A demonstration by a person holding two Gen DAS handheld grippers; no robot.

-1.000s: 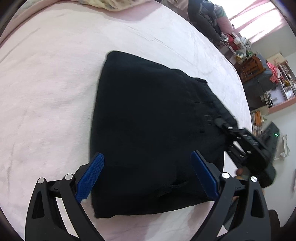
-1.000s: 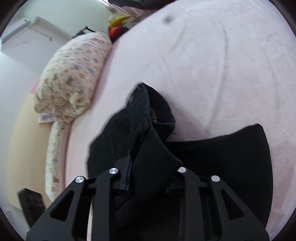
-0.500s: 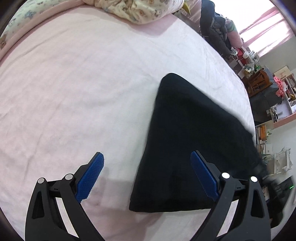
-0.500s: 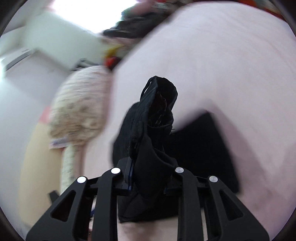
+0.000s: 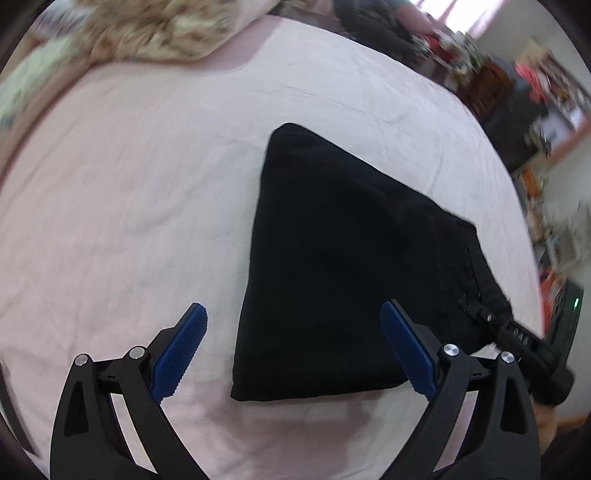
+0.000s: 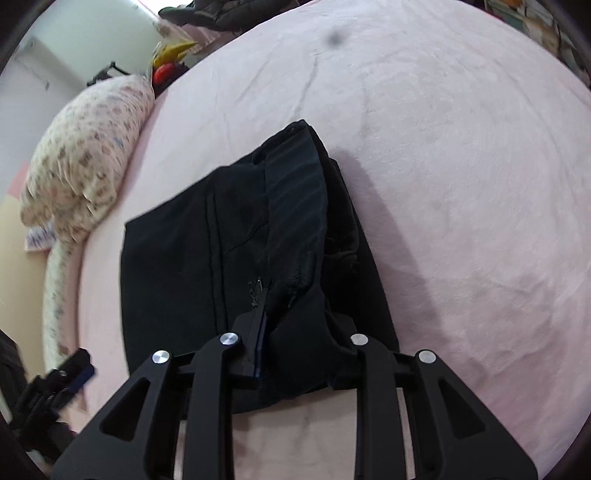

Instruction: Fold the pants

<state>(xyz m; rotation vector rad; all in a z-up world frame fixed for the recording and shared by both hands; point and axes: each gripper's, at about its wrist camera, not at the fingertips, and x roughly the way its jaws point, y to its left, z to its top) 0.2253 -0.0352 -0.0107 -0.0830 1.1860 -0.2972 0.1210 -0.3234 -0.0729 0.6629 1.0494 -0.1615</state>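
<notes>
Black pants (image 5: 332, 258) lie folded on the pink bed sheet (image 5: 129, 203). My left gripper (image 5: 291, 306) hovers open over their near edge, its blue pads (image 5: 181, 350) holding nothing. At the pants' right corner my right gripper (image 5: 517, 339) grips the cloth. In the right wrist view the right gripper (image 6: 295, 332) is shut on a bunched fold of the pants (image 6: 295, 229) by the waistband and zipper. That held part drapes over the flat layer below. The cloth hides its fingertips. The left gripper (image 6: 70, 373) shows at the lower left.
A floral quilt (image 6: 85, 155) lies along the bed's edge. Dark clothes (image 6: 221, 14) are piled at the far side. Cluttered shelves and furniture (image 5: 517, 85) stand beyond the bed, and a black device with a green light (image 5: 569, 314) sits by the bed's right edge.
The right gripper has carried the held waist end across and lowered it from hanging upright onto the flat layer. The left gripper has drawn back, still open, with the pants shifting in its view.
</notes>
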